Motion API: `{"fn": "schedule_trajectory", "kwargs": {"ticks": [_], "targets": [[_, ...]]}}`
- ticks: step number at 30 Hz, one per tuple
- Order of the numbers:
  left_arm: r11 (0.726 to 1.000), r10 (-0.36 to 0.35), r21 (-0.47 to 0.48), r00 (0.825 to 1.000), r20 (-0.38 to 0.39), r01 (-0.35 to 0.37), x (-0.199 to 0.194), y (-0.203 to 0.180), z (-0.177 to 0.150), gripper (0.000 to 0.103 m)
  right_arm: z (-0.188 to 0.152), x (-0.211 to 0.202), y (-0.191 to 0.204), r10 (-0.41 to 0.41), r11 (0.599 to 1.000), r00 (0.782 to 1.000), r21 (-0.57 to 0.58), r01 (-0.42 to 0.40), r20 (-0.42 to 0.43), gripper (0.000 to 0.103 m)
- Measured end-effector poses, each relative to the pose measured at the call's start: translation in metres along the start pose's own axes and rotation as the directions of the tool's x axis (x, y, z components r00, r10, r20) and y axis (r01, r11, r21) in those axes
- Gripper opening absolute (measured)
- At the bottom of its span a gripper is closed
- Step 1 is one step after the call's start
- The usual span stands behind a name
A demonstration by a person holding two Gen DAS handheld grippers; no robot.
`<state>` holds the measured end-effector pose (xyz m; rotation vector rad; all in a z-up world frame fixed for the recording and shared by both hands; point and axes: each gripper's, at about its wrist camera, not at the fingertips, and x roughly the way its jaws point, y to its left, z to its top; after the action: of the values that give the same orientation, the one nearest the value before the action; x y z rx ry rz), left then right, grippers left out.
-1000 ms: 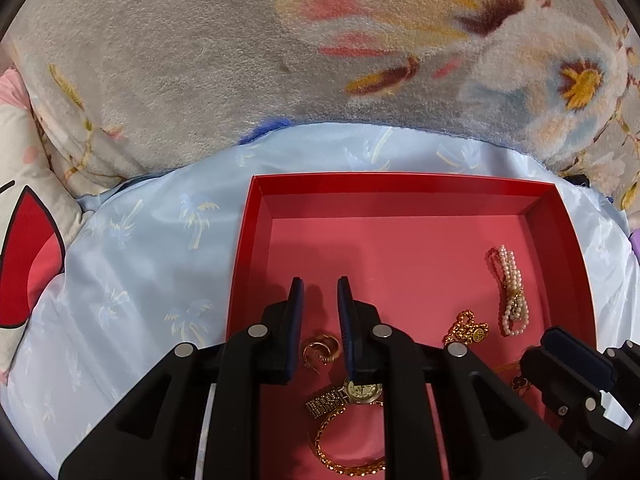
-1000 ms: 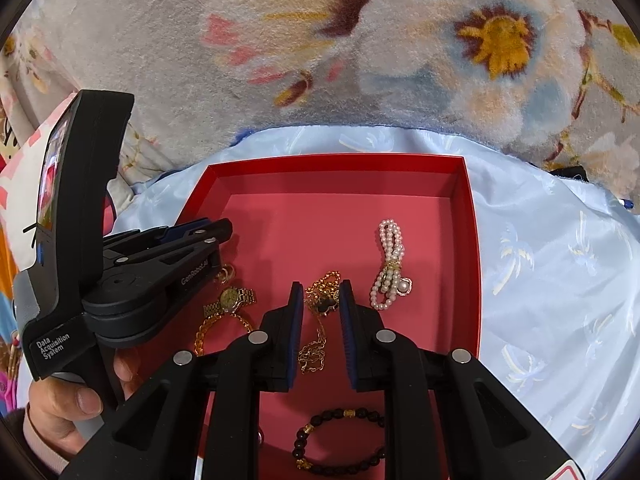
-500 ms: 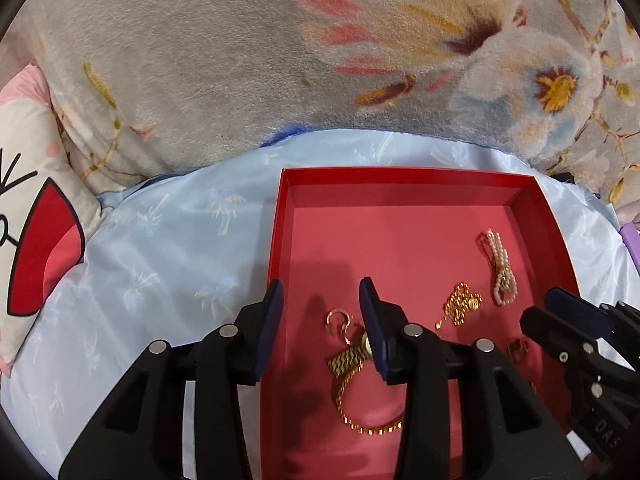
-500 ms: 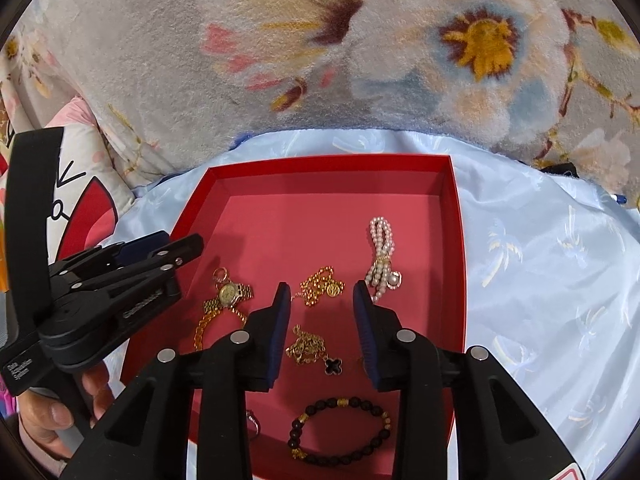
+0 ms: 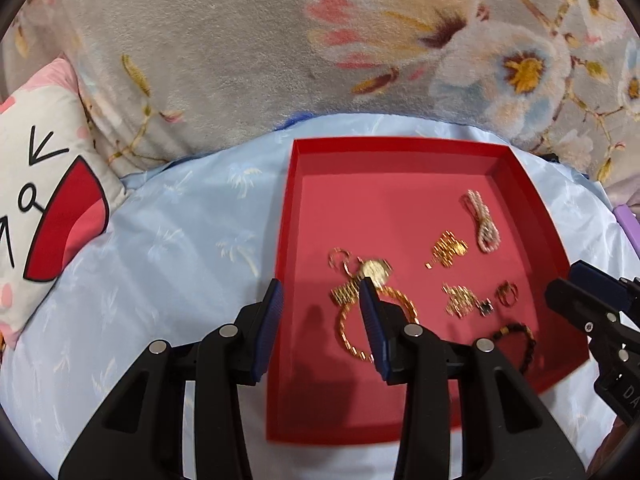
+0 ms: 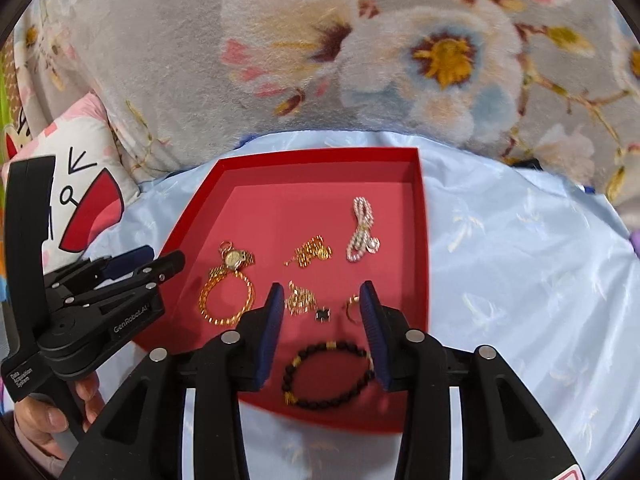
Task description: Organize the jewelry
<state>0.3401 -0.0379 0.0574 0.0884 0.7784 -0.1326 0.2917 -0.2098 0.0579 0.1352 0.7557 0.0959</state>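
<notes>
A red tray (image 5: 296,420) (image 6: 420,216) lies on a pale blue sheet and holds jewelry. In it are a gold watch (image 5: 374,271) (image 6: 234,257), a gold chain bracelet (image 5: 348,336) (image 6: 224,300), a pearl strand (image 5: 484,222) (image 6: 362,230), a gold pendant chain (image 5: 448,250) (image 6: 312,254), a gold chain with a black clover (image 6: 308,304), a ring (image 6: 352,306) and a black bead bracelet (image 6: 324,376) (image 5: 520,340). My left gripper (image 5: 320,308) is open and empty over the tray's left wall. My right gripper (image 6: 320,304) is open and empty above the clover chain.
A grey floral blanket (image 5: 280,40) (image 6: 360,60) rises behind the tray. A white and red cartoon pillow (image 5: 44,184) (image 6: 80,200) lies at the left. The pale blue sheet (image 6: 540,280) spreads around the tray on both sides.
Both grippers have opened from nearly shut and pulled back from the tray. More of the tray and its jewelry shows now.
</notes>
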Motion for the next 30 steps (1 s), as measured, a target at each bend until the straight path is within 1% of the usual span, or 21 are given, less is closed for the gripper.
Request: {"fn": "schedule_trajectory", "kwargs": {"ticks": [2, 6, 11, 17, 20, 22, 24, 26, 28, 30], "targets": [[1.000, -0.003, -0.002, 1.000, 0.005, 0.003, -0.007, -0.003, -0.007, 0.038, -0.008, -0.005, -0.002, -0.002, 1.000, 1.000, 0.009, 0.002, 0.000, 0.039], [1.000, 0.021, 0.009, 1.000, 0.022, -0.021, -0.019, -0.012, -0.021, 0.038, -0.023, -0.015, -0.003, -0.039, 0.999, 0.999, 0.011, 0.039, 0.010, 0.039], [1.000, -0.001, -0.005, 1.000, 0.013, 0.001, -0.032, -0.018, -0.037, 0.038, -0.038, -0.026, -0.008, -0.023, 0.999, 1.000, 0.037, 0.023, 0.003, 0.039], [1.000, 0.001, -0.003, 1.000, 0.031, -0.001, -0.045, -0.027, -0.049, 0.039, -0.052, -0.035, -0.006, -0.007, 0.999, 1.000, 0.045, 0.008, -0.006, 0.039], [1.000, -0.003, -0.008, 1.000, 0.029, 0.003, -0.047, -0.027, -0.052, 0.043, -0.055, -0.036, -0.005, -0.006, 0.999, 1.000, 0.042, 0.006, -0.008, 0.039], [1.000, 0.010, -0.006, 1.000, 0.025, -0.010, -0.043, -0.027, -0.052, 0.044, -0.056, -0.035, -0.005, -0.005, 0.999, 1.000, 0.042, 0.005, -0.007, 0.039], [1.000, 0.021, -0.019, 1.000, 0.006, -0.021, -0.035, -0.021, -0.052, 0.044, -0.056, -0.036, -0.007, -0.006, 0.999, 1.000, 0.048, 0.006, -0.004, 0.039], [0.999, 0.012, -0.034, 1.000, -0.012, -0.012, -0.029, -0.014, -0.055, 0.044, -0.056, -0.038, -0.010, -0.005, 0.998, 1.000, 0.058, 0.005, -0.001, 0.039], [0.999, 0.045, -0.024, 0.999, -0.010, -0.045, -0.031, -0.011, -0.057, 0.043, -0.056, -0.038, -0.013, -0.007, 0.998, 1.000, 0.066, 0.007, 0.002, 0.039], [0.999, 0.046, -0.015, 0.999, -0.005, -0.046, -0.033, -0.009, -0.059, 0.044, -0.054, -0.037, -0.015, -0.006, 0.998, 1.000, 0.069, 0.006, -0.002, 0.039]]}}
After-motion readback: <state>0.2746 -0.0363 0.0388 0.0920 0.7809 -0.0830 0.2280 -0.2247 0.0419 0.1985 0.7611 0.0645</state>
